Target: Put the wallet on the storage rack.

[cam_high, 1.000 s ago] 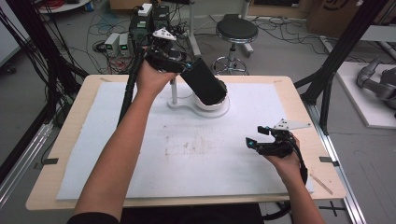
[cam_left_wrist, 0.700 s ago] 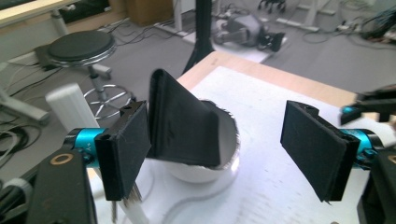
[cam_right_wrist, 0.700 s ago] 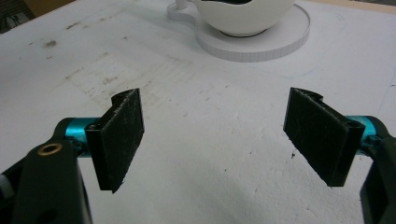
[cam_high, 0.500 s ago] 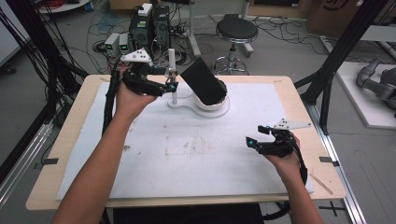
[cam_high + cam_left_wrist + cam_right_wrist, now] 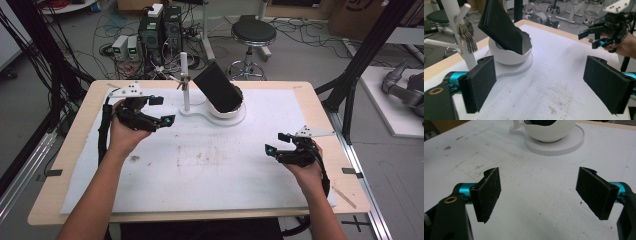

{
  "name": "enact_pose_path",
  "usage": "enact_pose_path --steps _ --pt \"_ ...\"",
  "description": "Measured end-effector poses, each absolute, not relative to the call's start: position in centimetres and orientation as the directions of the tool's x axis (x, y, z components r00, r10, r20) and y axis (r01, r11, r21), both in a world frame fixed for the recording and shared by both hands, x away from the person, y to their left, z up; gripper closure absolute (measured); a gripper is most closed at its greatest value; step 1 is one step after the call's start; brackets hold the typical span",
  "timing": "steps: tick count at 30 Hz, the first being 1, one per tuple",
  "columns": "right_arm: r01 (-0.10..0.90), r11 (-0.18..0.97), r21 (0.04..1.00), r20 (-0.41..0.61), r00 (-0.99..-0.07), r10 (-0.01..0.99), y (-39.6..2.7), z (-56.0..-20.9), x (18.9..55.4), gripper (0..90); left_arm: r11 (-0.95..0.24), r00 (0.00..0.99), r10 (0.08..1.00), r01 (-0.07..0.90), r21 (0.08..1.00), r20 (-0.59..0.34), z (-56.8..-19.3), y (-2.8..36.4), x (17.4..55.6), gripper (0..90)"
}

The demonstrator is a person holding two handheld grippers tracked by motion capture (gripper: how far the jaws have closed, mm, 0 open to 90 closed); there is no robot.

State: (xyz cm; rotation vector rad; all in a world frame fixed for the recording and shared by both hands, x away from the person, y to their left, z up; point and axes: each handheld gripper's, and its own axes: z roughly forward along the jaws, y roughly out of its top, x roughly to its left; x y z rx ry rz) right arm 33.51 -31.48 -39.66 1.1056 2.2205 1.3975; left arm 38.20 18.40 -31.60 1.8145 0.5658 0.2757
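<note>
Your left gripper (image 5: 159, 111), jaws just opened wide with nothing between them, sits at the frame's left-centre, nearer than your right to the keys (image 5: 468, 35) hanging on the white stand (image 5: 184, 80) and the black wallet (image 5: 218, 86) tilted in the white bowl (image 5: 235, 109) at upper centre, while your right gripper (image 5: 274, 143) rests wide and empty at right.

My left gripper (image 5: 159, 111) sits over the white mat (image 5: 200, 165), jaws just opened, nothing between them, left of the post (image 5: 184, 82). Black wallet (image 5: 218, 86) leans in the bowl (image 5: 231, 108). My right gripper (image 5: 276, 144) stands well apart, jaws apart.
</note>
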Motion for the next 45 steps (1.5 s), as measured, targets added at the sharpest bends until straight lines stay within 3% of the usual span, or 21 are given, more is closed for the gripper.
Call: enact_pose_path --steps 13,28,45 --pt "0.461 0.195 0.865 0.166 -0.632 0.757 -32.6 -39.6 33.9 20.8 -0.221 0.854 0.515 0.209 0.953 -0.068 -35.3 20.4 35.6 6.9" --pt "0.464 0.189 0.865 0.169 -0.625 0.762 -32.8 -39.7 34.1 20.8 -0.231 0.843 0.524 0.28 0.932 -0.123 -39.3 20.9 34.2 2.7" --pt "0.47 0.191 0.862 0.172 -0.624 0.762 -32.7 -39.7 34.1 20.8 -0.25 0.835 0.538 0.294 0.923 -0.121 -39.8 20.9 34.2 2.7"
